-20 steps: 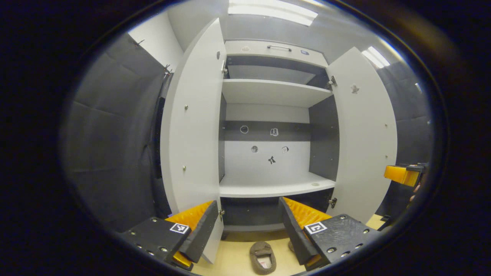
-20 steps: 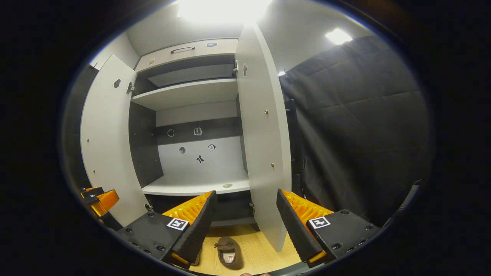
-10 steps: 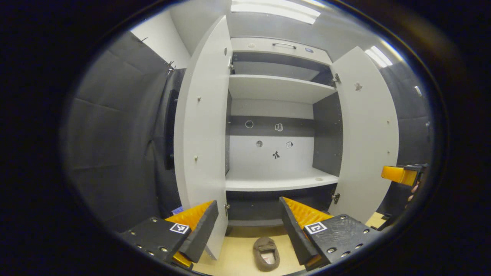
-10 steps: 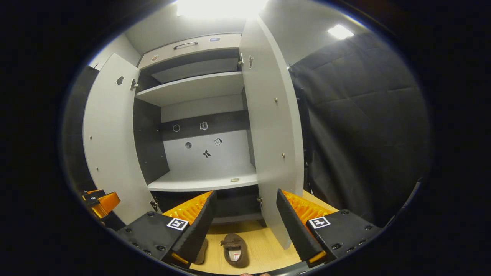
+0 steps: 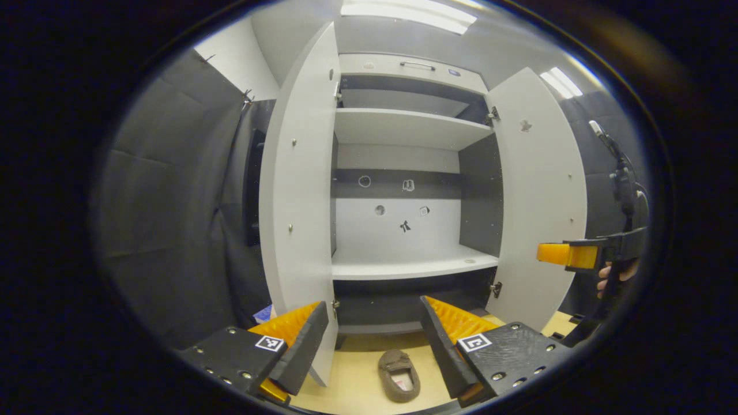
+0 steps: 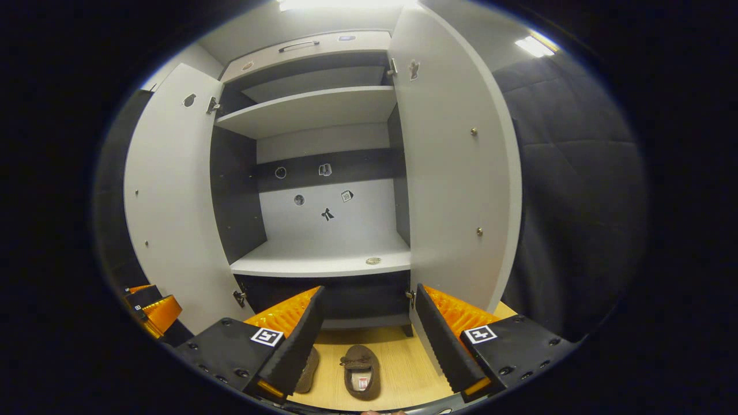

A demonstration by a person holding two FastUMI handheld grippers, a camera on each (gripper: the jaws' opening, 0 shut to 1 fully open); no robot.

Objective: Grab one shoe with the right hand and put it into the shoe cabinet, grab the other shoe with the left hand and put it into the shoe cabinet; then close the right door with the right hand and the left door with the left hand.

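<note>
A brown slipper lies on the wooden floor in front of the open shoe cabinet, below my left gripper, which is open and holds nothing. In the right gripper view the same kind of slipper lies between the fingers of my right gripper, also open and empty. A second slipper is partly hidden behind its left finger. Both doors stand wide open. The right gripper and a hand show at the right edge of the left gripper view.
The cabinet has a bare lower shelf with a small round disc near its front, and an upper shelf. Black cloth walls flank the cabinet. The left gripper shows at the lower left.
The right gripper has moved forward and tilted down, so both slippers show more. In the left gripper view the right gripper has come further in from the right edge.
</note>
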